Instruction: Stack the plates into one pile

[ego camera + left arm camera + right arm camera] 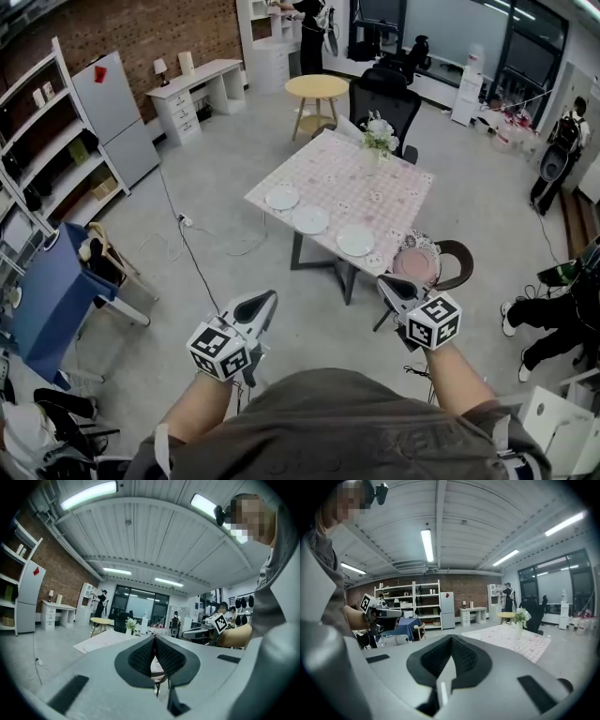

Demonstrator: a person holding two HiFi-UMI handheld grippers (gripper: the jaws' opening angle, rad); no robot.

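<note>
Three white plates lie apart in a row on the pink-checked table [394, 187]: one at the left [282, 198], one in the middle [310, 219] and one near the front edge [355, 241]. A pink lacy-edged plate [415, 263] rests on a brown chair [459, 255] beside the table's near corner. My left gripper [269, 299] is shut and empty, held in the air well short of the table. My right gripper [385, 284] is shut too, with nothing between its pads, just in front of the pink plate. In the gripper views both pairs of pads [143, 656] [461, 656] meet at the tips.
A vase of white flowers [380, 136] stands on the table's far side, with a black office chair [384, 98] and a round wooden table [317, 87] behind. At the left stand a blue-covered table [52, 291] and shelves. Cables [183, 234] cross the floor. A person's legs [544, 314] show at the right.
</note>
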